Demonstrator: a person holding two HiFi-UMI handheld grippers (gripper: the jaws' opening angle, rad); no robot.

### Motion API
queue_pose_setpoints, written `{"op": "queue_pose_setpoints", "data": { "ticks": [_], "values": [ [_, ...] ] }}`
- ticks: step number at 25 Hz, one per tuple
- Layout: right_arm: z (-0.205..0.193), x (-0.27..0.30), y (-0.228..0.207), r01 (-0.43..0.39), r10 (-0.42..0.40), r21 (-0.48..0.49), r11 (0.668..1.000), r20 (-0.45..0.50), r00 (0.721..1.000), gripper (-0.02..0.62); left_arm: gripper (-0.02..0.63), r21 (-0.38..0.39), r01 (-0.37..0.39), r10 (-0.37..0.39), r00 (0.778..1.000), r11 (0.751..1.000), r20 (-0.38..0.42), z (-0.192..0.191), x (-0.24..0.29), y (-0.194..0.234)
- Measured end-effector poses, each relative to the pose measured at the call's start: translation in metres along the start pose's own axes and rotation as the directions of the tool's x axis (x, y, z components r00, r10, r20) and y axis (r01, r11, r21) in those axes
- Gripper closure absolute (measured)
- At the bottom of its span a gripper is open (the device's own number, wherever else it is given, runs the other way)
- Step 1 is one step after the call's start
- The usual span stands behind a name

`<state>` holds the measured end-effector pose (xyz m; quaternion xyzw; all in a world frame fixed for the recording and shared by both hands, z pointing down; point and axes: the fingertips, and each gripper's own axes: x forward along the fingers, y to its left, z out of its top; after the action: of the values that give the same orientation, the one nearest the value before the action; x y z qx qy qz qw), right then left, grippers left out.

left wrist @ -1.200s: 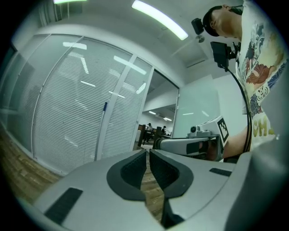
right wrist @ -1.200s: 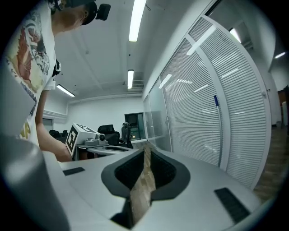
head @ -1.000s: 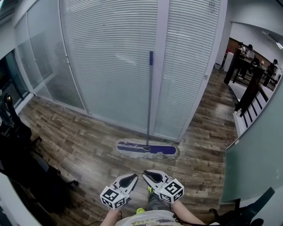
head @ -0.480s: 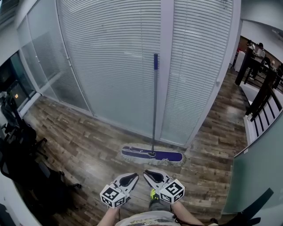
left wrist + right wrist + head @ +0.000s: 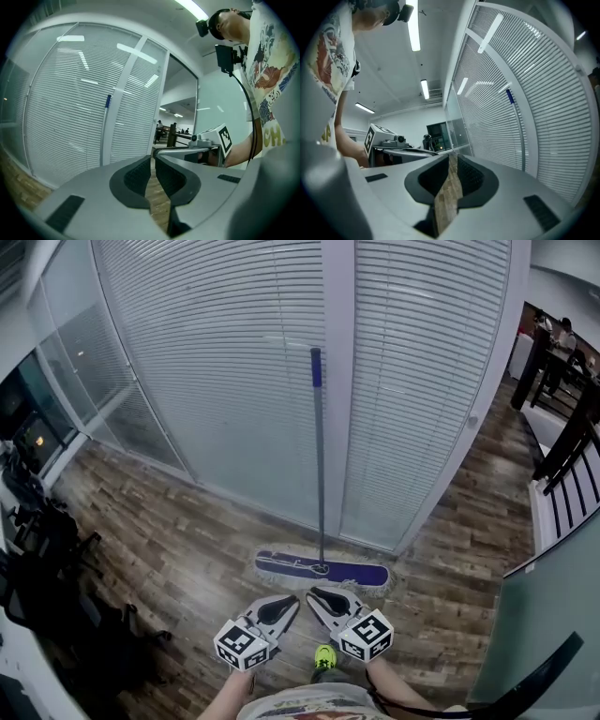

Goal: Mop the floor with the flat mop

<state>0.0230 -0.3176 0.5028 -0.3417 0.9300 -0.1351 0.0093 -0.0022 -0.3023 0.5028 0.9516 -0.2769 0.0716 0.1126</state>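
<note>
Shoe (image 5: 324, 655): yellow-green, on the wood floor (image 5: 159, 549) below the two grippers
Shirt (image 5: 274, 93): printed; the yellow letters at its edge are cut off and cannot be read
Left gripper (image 5: 293, 601): jaws pressed together (image 5: 153, 159); nothing between them, only a thin slit of floor showing; marker cube (image 5: 242, 646) bears black-and-white squares, no words
Right gripper (image 5: 312, 594): jaws closed to a narrow slit (image 5: 453, 158); nothing pinched; its cube (image 5: 367, 636) carries the same kind of pattern
Mop head (image 5: 323, 570): blue, flat on the floor just ahead of both sets of fingertips; apart from them, untouched
Mop handle (image 5: 318, 456): upright against the white post (image 5: 337, 381); left of the jaws in the left gripper view (image 5: 105, 131), right of them in the right gripper view (image 5: 518, 131); blue grip on top
Blinds (image 5: 216, 362): shut behind glass
Railing (image 5: 567, 442): dark, far right
</note>
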Motion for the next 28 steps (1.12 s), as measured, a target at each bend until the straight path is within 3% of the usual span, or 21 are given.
{"op": "queue_pose_setpoints", "data": {
  "ticks": [8, 19, 28],
  "values": [
    [0.001, 0.009, -0.050, 0.005, -0.005, -0.026, 1.000, -0.012, 1.000, 0.560, 0.591, 0.022, -0.005, 0.005, 1.000, 1.000, -0.005, 0.002, 0.048, 0.023],
    [0.049, 0.024, -0.105, 0.061, -0.060, -0.060, 0.996, 0.013, 0.998, 0.555, 0.591, 0.056, 0.034, -0.033, 0.999, 0.998, -0.005, 0.044, 0.095, 0.056],
    [0.066, 0.062, -0.170, 0.129, -0.130, -0.068, 0.989, -0.015, 0.991, 0.499, 0.588, 0.067, 0.074, -0.072, 0.997, 0.995, -0.025, 0.053, 0.152, 0.112]
  ]
}}
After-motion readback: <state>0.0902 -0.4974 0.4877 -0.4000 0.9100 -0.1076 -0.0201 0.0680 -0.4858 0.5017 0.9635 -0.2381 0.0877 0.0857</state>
